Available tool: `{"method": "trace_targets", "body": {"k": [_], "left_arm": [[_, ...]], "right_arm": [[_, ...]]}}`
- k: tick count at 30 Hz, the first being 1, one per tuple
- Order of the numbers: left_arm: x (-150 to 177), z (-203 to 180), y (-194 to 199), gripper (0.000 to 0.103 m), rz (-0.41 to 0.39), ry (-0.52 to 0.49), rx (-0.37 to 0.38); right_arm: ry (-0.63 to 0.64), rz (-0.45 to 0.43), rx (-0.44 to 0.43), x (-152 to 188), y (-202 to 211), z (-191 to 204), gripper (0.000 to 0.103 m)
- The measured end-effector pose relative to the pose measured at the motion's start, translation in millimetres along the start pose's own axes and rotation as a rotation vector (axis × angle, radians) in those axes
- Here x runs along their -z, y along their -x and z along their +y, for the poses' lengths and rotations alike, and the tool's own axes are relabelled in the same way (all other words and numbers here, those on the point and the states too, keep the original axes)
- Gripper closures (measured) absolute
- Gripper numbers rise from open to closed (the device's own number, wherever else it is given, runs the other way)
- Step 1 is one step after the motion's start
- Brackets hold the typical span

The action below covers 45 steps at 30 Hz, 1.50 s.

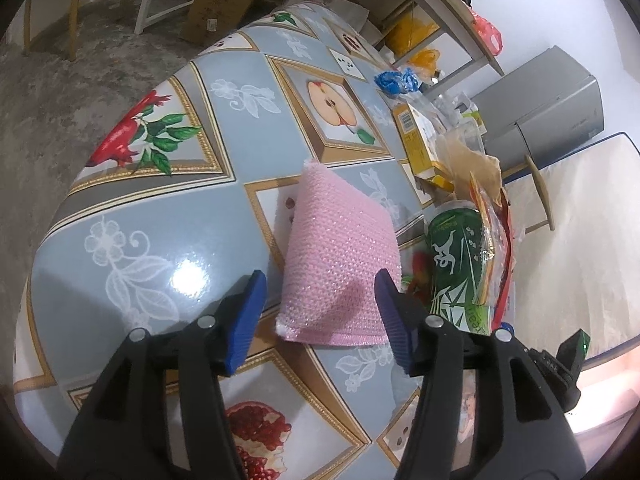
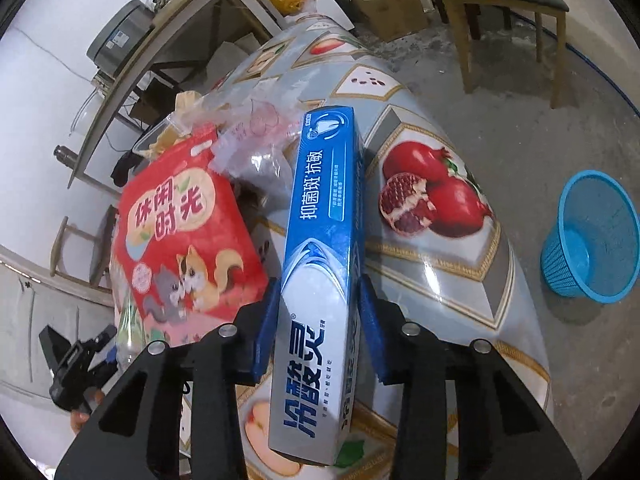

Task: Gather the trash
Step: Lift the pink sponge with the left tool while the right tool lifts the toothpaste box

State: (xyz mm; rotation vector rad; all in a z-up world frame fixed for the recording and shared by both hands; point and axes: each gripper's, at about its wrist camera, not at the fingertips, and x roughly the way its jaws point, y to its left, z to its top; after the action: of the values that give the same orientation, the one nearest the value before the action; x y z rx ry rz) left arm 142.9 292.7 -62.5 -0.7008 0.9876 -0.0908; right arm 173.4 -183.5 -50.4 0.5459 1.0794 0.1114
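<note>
A pink bubble-wrap piece lies folded on the fruit-patterned table. My left gripper is open around its near end; the blue pads stand apart from it on the left and close to it on the right. My right gripper is shut on a long blue-and-white toothpaste box, tilted up off the table. A blue mesh basket stands on the floor to the right of the table and looks empty.
A trash pile lies along the table's wall side: a red snack bag, clear plastic bags, a green cup, a yellow box, and blue crumpled plastic. A wooden chair and cardboard boxes stand beyond.
</note>
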Motion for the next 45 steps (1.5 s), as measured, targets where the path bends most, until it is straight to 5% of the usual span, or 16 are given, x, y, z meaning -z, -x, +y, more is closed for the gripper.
{"method": "trace_targets", "body": {"k": [10,23,35,45], "left_arm": [[-2,-8,-7,0.063,-0.014,-0.025,-0.037],[5,-10,14,0.080,-0.071,-0.029,-0.014],[11,-22,62,0.081,-0.175,-0.032,0.021],[25,-77,108,0.081,-0.258,-0.137,0.074]], "right_arm": [[-0.006,0.045,-0.021,1,-9,-1,0.058],[-0.101,0.033,-0.112,1,-5,-18,0.064],[-0.179,-0.018,-0.190,9,25,-42,0.066],[-0.213,-0.087,-0.257,18,61,-67,0.067]]}}
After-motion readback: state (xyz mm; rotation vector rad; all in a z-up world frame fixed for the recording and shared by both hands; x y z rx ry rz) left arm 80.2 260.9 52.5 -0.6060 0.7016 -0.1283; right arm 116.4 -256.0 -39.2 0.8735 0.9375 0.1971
